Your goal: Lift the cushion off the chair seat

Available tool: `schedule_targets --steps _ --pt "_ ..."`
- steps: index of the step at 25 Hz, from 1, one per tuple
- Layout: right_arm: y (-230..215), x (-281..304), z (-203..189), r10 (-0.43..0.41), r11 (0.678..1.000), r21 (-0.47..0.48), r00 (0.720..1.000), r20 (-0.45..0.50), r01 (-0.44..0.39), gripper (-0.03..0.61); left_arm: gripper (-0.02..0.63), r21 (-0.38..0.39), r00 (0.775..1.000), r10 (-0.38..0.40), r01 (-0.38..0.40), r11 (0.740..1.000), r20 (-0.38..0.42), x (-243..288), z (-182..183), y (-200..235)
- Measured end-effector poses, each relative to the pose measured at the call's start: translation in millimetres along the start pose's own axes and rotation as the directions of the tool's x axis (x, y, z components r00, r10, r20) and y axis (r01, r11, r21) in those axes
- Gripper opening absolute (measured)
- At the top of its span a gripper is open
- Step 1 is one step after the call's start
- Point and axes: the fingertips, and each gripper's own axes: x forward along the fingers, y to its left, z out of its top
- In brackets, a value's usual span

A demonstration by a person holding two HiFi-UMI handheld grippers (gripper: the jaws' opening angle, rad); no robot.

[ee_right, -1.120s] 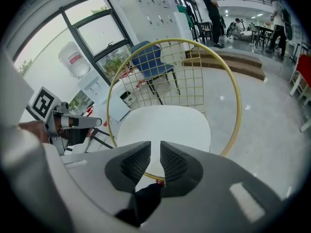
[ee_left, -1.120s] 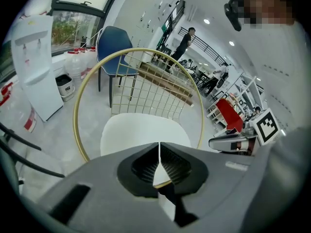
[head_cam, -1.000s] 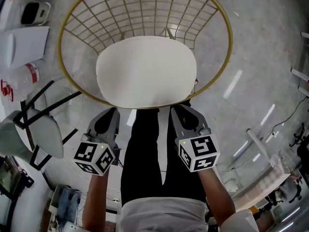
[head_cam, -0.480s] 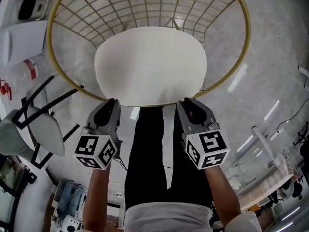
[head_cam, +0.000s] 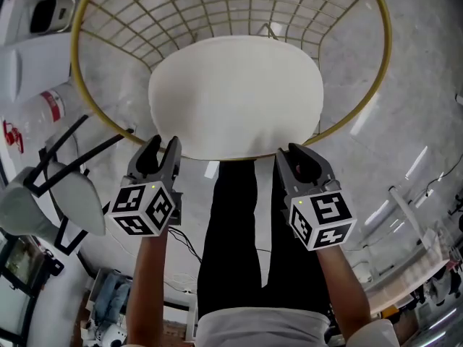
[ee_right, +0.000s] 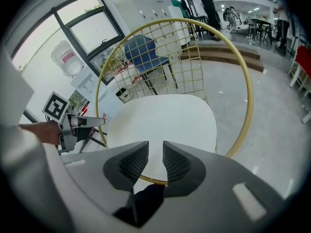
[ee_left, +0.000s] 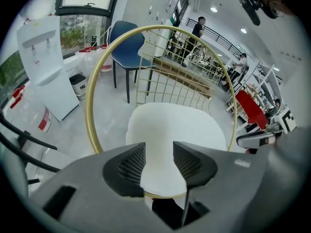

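Nearest: left gripper (head_cam: 160,150) and right gripper (head_cam: 300,155) side by side over the person's dark trousers (head_cam: 231,237), both pitched down and forward at the chair's front edge; neither holds anything.

Left jaws opening, a middling gap between the pads; only the cushion's front edge and the gold rim show through it, farther on. Right jaws narrow, a slim slot, nothing in it.

Key relation: cushion (head_cam: 235,96) lies straight ahead of and just beyond both sets of tips, flat on the seat of the chair (ee_left: 89,111); white, oval, long axis running left to right across the seat, so its front edge faces the grippers broadside. Left tips sit just beside the front-left part of that edge, right tips just beside the front-right; contact cannot be told. Neither hand is clearly nearer; judged a two-handed pinch on the front edge, and the right slot looks too slim for the cushion's thickness as it stands.

Behind the cushion: gold wire grid back (head_cam: 217,13) inside the hoop.

Surface and room: pale glossy floor (head_cam: 405,107) with light streaks; grey chair on black legs (head_cam: 54,201) at the left; farther off a white water dispenser (ee_left: 46,67), a blue chair (ee_left: 127,42), people in the distance.
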Motion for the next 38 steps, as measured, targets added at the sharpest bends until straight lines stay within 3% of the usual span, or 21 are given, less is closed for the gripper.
schedule_targets --steps 8,17,22,32,38 --pt "-18.5 14.9 6.1 -0.066 0.997 0.026 0.998 -0.002 0.066 0.129 0.255 -0.041 1.0 0.012 -0.013 0.999 -0.023 23.4 2.1 16.8" --pt "-77.7 26.4 24.3 -0.22 0.974 0.054 0.976 -0.006 0.22 0.227 0.361 -0.078 0.997 0.055 -0.058 0.995 -0.046 46.7 2.2 24.8" --pt "-86.6 34.6 26.9 -0.242 0.969 0.049 0.97 -0.027 0.243 0.285 0.417 -0.085 0.994 0.102 -0.106 0.991 -0.048 53.4 5.1 27.6" --pt "-99.9 52.3 25.4 -0.284 0.956 0.065 0.957 -0.058 0.287 0.45 0.44 -0.157 0.984 0.153 -0.166 0.974 -0.089 72.9 4.0 31.5" --pt "-110.2 64.1 21.3 -0.271 0.95 0.137 0.958 -0.093 0.282 0.485 0.44 -0.158 0.98 0.173 -0.188 0.969 -0.101 75.2 2.9 32.9"
